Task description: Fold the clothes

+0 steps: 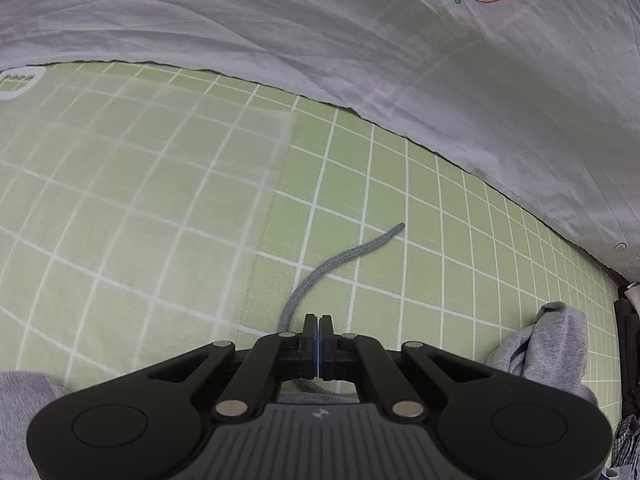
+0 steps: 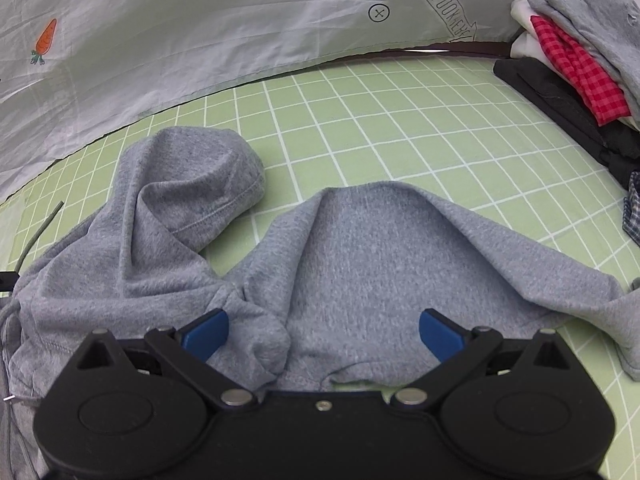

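Two grippers work over a green checked sheet (image 2: 400, 112). Left gripper (image 1: 319, 326), lower centre of its view, has its jaws closed together beside a grey drawstring (image 1: 340, 258). Right gripper (image 2: 322, 330) stands wide open above the crumpled grey hoodie (image 2: 360, 248), hood (image 2: 192, 184) at left. Folded clothes (image 2: 580, 60) are stacked upper right.

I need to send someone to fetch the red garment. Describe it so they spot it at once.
Look along the green checked sheet to its far right corner, where a stack of folded clothes sits. The red gingham garment lies sandwiched there, under a grey top and above black items; it is the only red piece.
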`<state>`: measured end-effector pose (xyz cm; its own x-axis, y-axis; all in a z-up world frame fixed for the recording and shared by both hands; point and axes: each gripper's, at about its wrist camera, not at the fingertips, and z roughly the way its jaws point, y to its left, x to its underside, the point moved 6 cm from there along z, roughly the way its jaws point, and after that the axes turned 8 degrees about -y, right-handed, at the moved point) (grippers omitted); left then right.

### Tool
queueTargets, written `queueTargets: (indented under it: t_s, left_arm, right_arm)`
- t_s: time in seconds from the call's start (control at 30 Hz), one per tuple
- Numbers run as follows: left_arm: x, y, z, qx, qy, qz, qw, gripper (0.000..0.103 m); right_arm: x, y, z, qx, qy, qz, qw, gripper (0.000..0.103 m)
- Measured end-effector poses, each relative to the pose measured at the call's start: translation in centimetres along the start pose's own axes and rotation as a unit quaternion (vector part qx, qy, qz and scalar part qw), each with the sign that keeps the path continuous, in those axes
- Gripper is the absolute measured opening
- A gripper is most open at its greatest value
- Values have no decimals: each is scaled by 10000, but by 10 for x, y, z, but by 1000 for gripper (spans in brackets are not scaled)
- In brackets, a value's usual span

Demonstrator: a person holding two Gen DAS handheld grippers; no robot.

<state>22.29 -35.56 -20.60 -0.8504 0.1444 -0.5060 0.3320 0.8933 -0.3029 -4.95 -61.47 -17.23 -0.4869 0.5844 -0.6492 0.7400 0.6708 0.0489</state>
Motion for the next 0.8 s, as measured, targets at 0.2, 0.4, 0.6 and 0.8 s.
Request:
queueTargets:
  t_s: [0.2,0.4,0.6,0.8]
  left_arm:
    - [-6,-3,-8,-161,-182,303,9992,16]
    - [-2,1,0,-284,-117,413,9987,18]
    - [-1,-4,1,-192,-226,550,9980,30]
    - [2,-8,1,-111,-308,556,9979,39]
  right_arm:
    - [7,-2,-13,32,0,-90,10000,103]
    - [36,-13,-26,238,298,19,9993,103]
    - [67,-51,-35,800,653,585,9929,103]
    - [83,-73,-36,1089,835,1223,9830,103]
